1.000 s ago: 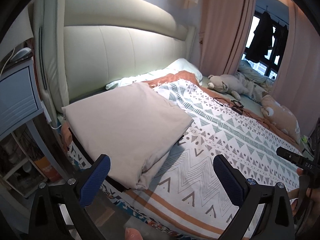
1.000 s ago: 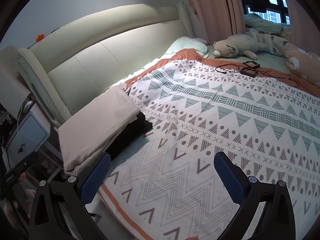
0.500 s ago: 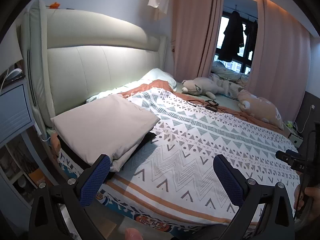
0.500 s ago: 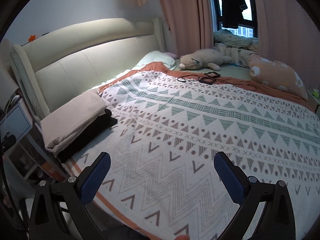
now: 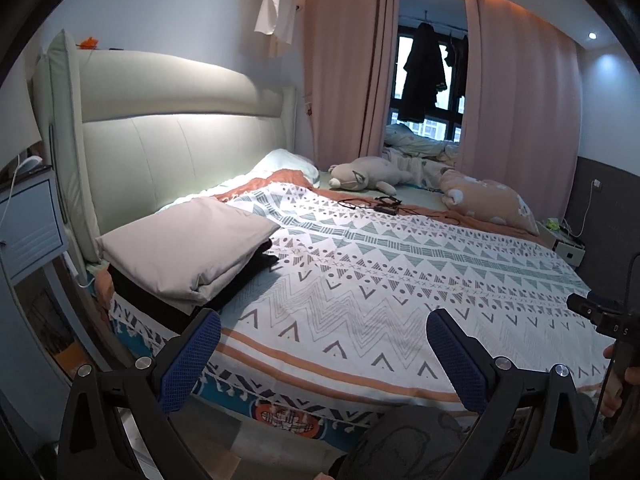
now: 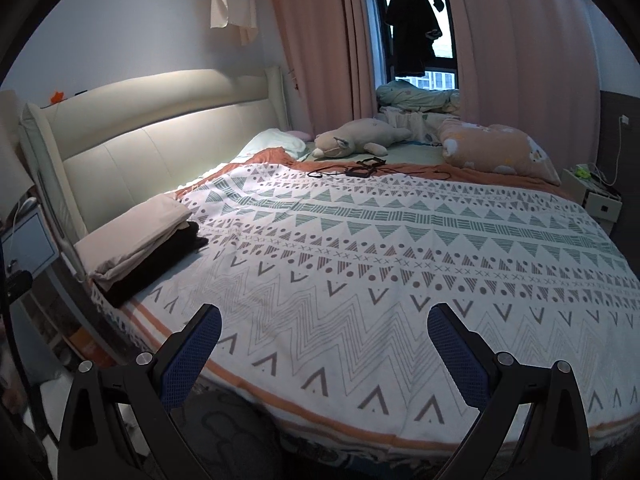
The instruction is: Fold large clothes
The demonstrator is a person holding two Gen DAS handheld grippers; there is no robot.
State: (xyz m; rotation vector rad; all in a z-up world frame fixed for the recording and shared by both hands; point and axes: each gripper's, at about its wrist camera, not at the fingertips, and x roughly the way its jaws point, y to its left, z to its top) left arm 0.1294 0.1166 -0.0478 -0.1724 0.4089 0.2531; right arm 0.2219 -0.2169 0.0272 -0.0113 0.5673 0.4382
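The left gripper was held with its jaws spread wide and nothing between them, raised over the near edge of the bed. The right gripper was likewise held wide apart and empty, above the patterned bedspread.

The folded clothes were seen stacked at the near left corner of the bed, just in front of the padded headboard: a beige folded garment was laid on top of a black folded garment, whose edge showed beneath it. From the right wrist view the same stack, beige over black, was seen at the left.

Well apart from the stack, at the far side, a plush toy and an orange pillow were seen, with black cables lying near them on the bedspread. Pink curtains were hung beyond.
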